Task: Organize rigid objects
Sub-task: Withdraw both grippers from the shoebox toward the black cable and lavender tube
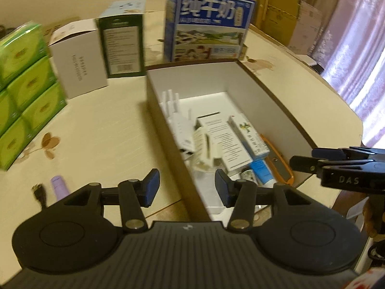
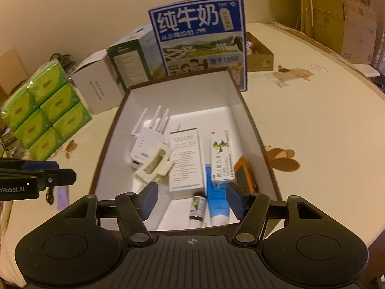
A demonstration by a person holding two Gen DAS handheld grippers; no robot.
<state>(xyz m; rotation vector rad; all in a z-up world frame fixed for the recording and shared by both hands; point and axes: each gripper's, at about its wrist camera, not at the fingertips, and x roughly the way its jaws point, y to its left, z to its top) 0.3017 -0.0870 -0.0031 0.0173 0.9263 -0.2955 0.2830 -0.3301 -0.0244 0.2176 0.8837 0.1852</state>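
An open brown box with white inside walls (image 2: 237, 103) (image 1: 272, 101) lies on the table. In it are a white router (image 2: 144, 144), a cream holder (image 2: 155, 162), a white carton (image 2: 185, 160), a medicine carton (image 2: 221, 156), a blue tube (image 2: 216, 202), a small bottle (image 2: 197, 207) and an orange tool (image 2: 244, 173). My right gripper (image 2: 191, 201) is open and empty above the box's near end. My left gripper (image 1: 186, 186) is open and empty over the box's left wall. A purple tube (image 1: 59, 185) lies on the table at the left.
A blue milk carton box (image 2: 199, 38) stands behind the brown box. A white box (image 1: 77, 57), a green-sided box (image 1: 122, 45) and stacked green tissue packs (image 1: 24, 86) stand at the left. A black cable plug (image 1: 39, 193) lies near the purple tube. Cardboard boxes (image 2: 336, 24) are beyond the table.
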